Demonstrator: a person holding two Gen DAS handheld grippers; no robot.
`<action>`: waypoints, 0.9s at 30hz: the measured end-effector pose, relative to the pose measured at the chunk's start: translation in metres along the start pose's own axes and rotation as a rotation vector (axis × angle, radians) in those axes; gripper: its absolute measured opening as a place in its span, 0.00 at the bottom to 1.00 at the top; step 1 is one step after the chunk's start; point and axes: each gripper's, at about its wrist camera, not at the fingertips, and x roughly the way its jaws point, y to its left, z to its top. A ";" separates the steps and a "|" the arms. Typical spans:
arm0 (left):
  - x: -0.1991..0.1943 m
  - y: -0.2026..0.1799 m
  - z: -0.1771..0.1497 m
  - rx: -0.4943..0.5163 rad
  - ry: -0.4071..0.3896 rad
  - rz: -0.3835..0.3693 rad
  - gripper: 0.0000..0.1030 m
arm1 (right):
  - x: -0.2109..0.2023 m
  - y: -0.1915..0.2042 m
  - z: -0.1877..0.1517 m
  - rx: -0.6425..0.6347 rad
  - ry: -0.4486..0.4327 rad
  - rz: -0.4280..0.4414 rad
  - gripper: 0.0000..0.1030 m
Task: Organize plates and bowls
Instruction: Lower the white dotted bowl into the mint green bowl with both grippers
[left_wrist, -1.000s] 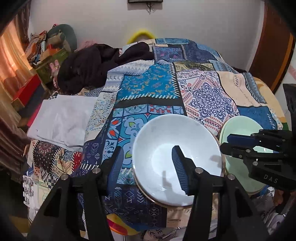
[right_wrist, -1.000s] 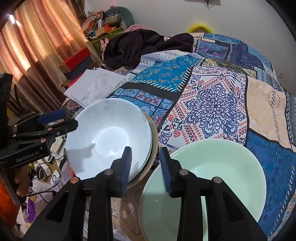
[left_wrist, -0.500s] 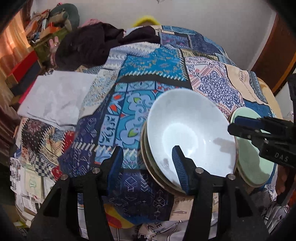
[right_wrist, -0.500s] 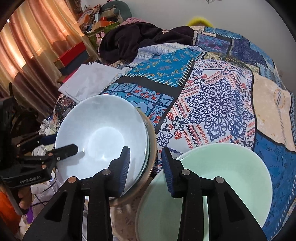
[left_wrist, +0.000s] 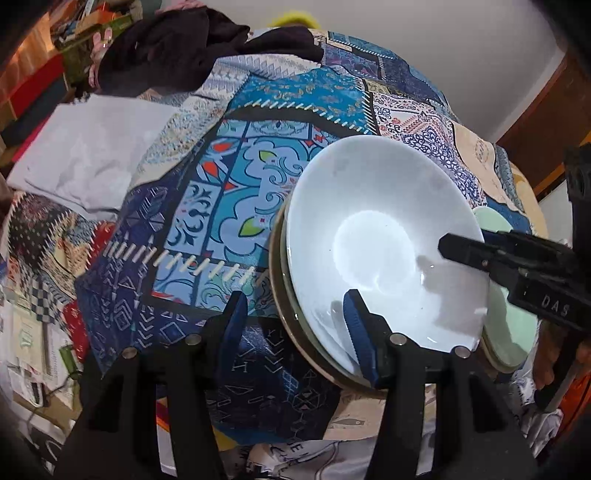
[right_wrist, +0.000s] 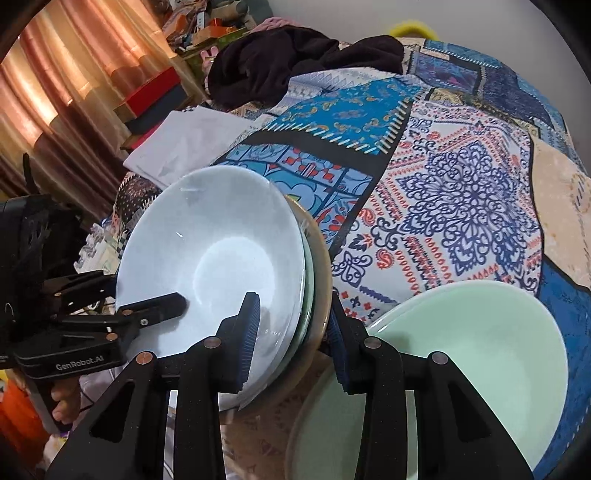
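Observation:
A white bowl (left_wrist: 373, 236) (right_wrist: 221, 258) tops a stack with a green-rimmed bowl and a tan bowl (right_wrist: 320, 280) under it, on a patchwork bedspread (left_wrist: 229, 192). My left gripper (left_wrist: 295, 325) (right_wrist: 144, 291) is open and straddles the stack's near-left rim, one finger inside the white bowl and one outside. My right gripper (right_wrist: 293, 332) (left_wrist: 465, 243) is open too. It straddles the opposite rim, with its left finger in the white bowl and its right finger against the tan bowl's outer wall. A mint green bowl (right_wrist: 480, 350) (left_wrist: 509, 332) sits just right of the stack.
A folded white cloth (left_wrist: 85, 155) and a dark garment (right_wrist: 295, 62) lie farther back on the bed. Boxes and clutter stand by the curtain (right_wrist: 74, 85) at the left. The bed's near edge lies just below the bowls, with a person's hand (right_wrist: 62, 402) there.
Both grippers came down onto the white bowl stack. The right one shifted left from the gap between the two bowl stacks to straddle the stack's rim; the left finger sank deeper inside.

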 end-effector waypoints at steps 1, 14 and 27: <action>0.002 0.001 0.000 -0.008 0.006 -0.010 0.51 | 0.002 0.000 0.000 0.000 0.003 -0.001 0.32; 0.009 -0.008 0.000 -0.024 0.026 -0.031 0.36 | 0.008 -0.002 -0.002 0.011 -0.007 -0.016 0.28; 0.001 -0.019 0.008 -0.052 0.024 0.031 0.36 | -0.008 -0.012 0.001 0.103 -0.040 0.026 0.28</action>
